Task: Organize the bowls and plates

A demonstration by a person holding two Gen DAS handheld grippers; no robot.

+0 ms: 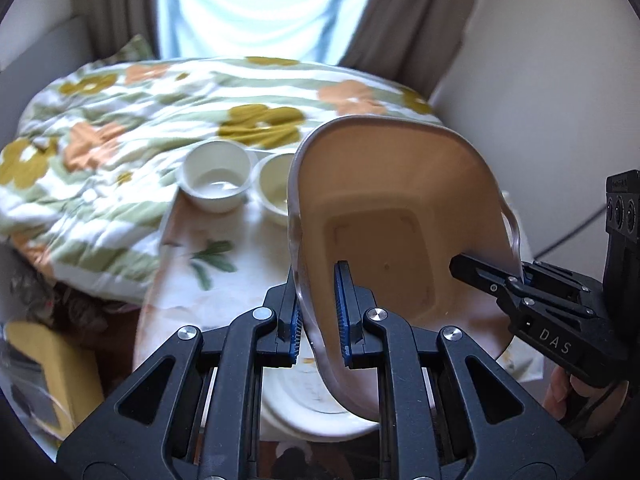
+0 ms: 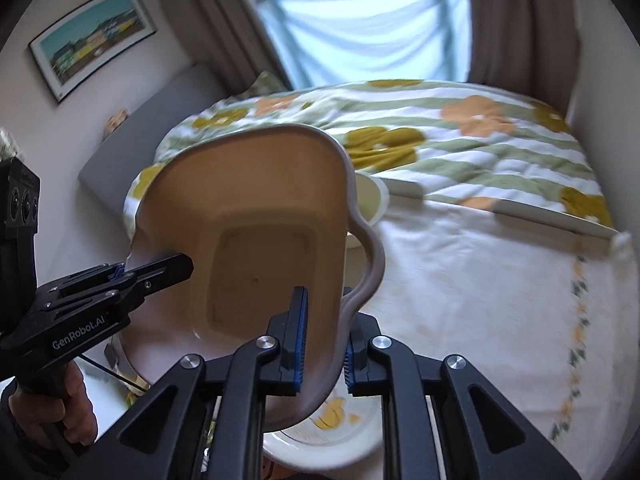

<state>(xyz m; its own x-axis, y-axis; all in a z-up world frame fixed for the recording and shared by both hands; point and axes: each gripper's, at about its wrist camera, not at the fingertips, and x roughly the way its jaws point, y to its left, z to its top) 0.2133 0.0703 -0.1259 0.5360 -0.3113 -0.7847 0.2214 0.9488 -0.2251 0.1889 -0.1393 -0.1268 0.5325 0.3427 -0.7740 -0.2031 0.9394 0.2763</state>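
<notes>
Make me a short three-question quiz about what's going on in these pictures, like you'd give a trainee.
1. True or false: only one gripper grips the tan dish.
2. How many small white bowls stand on the table beyond the dish in the left wrist view: A one, B two, C four?
3. Fill in: below the lifted dish lies a white ____.

Key:
1. False. The left gripper and the right gripper each have their fingers closed on its rim, on opposite sides.
2. B.
3. Plate.
</notes>
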